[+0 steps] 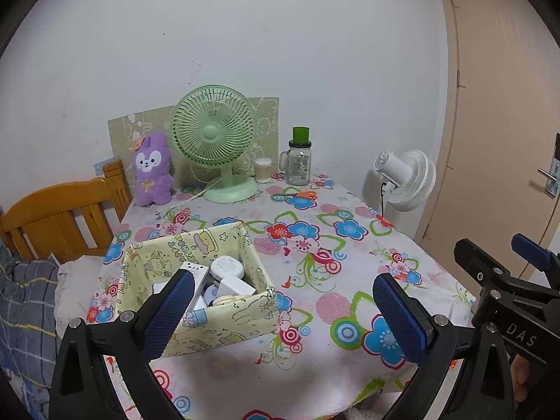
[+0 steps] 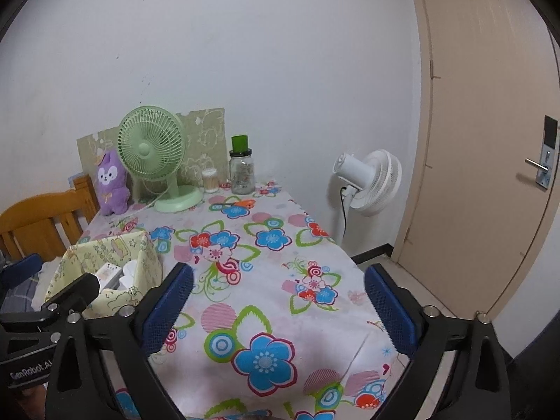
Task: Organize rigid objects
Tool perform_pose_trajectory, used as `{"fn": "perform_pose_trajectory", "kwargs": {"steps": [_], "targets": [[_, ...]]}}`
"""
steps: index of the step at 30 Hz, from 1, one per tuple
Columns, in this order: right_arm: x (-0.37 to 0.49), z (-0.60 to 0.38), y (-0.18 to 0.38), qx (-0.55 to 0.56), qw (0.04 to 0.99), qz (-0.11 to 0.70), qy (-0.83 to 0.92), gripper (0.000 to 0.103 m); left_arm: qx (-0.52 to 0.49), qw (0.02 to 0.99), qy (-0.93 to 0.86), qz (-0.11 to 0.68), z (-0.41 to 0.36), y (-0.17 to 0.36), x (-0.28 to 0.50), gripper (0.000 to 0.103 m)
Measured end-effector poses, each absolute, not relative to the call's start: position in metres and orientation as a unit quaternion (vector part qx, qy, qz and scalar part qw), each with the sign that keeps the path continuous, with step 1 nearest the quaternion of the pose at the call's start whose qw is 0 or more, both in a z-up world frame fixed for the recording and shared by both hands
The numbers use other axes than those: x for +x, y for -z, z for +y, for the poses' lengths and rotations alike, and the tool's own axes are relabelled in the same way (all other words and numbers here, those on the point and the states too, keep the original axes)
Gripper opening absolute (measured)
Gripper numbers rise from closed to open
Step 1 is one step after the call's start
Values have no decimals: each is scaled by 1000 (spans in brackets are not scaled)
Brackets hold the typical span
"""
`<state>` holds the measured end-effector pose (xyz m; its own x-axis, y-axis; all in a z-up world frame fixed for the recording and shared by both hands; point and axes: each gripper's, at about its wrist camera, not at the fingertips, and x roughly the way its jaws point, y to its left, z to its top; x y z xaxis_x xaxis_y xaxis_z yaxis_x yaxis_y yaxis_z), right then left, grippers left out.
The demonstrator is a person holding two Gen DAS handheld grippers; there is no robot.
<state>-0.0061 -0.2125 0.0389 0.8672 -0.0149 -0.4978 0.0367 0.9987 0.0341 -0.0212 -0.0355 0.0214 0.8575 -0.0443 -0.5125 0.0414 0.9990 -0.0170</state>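
Observation:
A yellow patterned fabric basket [image 1: 224, 325] stands on the left of the flowered table and holds several white rigid items, among them a white round device [image 1: 227, 266] and a white box [image 1: 196, 273]. The basket also shows in the right wrist view [image 2: 147, 259]. My left gripper [image 1: 283, 301] is open and empty, above the table just in front of the basket, with its left finger [image 1: 168, 311] before the basket's near corner. My right gripper [image 2: 278, 297] is open and empty over the table's middle front. Orange-handled scissors [image 1: 299, 195] lie near the back.
At the back stand a green desk fan [image 1: 215, 140], a purple plush toy [image 1: 152, 169], a cotton-swab jar [image 1: 263, 169] and a glass jar with a green lid [image 1: 300, 161]. A white floor fan [image 2: 371, 182] and a door [image 2: 490, 140] are to the right. A wooden bed frame [image 1: 63, 217] is to the left.

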Motion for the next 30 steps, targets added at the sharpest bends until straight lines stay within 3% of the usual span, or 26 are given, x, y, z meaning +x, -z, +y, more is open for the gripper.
{"fn": "perform_pose_trajectory", "kwargs": {"steps": [30], "targets": [[1, -199, -29, 17, 964, 266, 2, 101, -17, 961, 10, 277, -25, -11, -19, 103]]}}
